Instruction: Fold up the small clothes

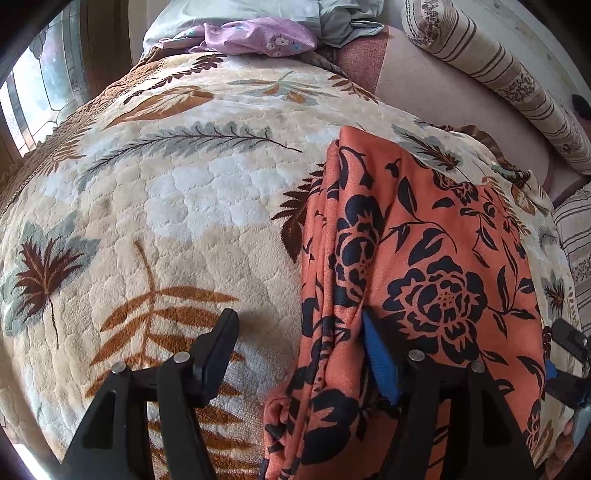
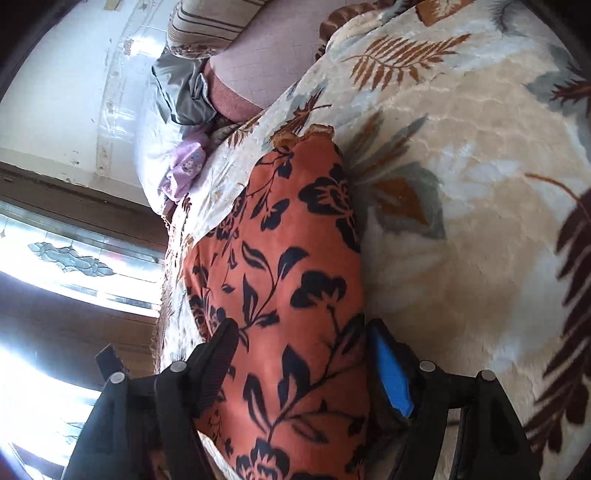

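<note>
the near end of the orange cloth (image 1: 424, 266) runs off the bottom of both views, so how far it reaches toward the person can't be seen. the right wrist view is smeared, and only a corner of the right gripper (image 1: 567, 354) shows at the edge of the left wrist view.

the cloth, orange with black flowers, lies folded into a long strip on the blanket (image 1: 177, 192). the left gripper (image 1: 299, 328) has its jaws apart: one black finger (image 1: 218, 347) is over bare blanket, the blue-padded one is on the cloth, and the strip's bunched edge lies between them, not pinched. in its own view the right gripper (image 2: 299, 339) also stands spread, the cloth (image 2: 291, 258) filling the gap between the fingers, with no squeeze to be seen.

the blanket is a cream fleece with brown and grey leaves, spread over a bed. beyond it sit a purple flowered garment (image 1: 258, 37), a grey-green garment (image 1: 332, 18) and a striped bolster (image 1: 498, 77). a patterned glass window (image 2: 70, 254) glares brightly at the side.
</note>
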